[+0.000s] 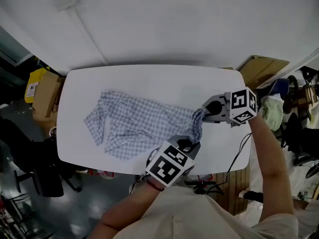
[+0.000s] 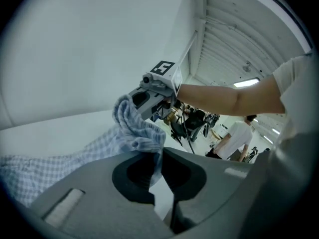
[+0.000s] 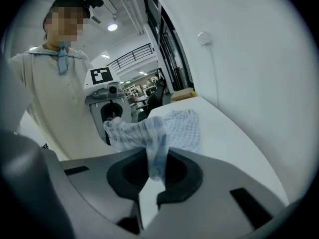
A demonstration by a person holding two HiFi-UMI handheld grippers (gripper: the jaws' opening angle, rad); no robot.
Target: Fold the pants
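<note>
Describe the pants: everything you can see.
The pants are thin blue-and-white checked cloth, wrinkled, lying mostly flat on the white table. One end is bunched and lifted off the tabletop, pinched by the left gripper and the right gripper, both shut on it.

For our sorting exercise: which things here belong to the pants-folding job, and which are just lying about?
Belong to the job: pants; left gripper and right gripper, both shut on the pants; table.

Lying about: cardboard box; yellow container; flattened cardboard.
</note>
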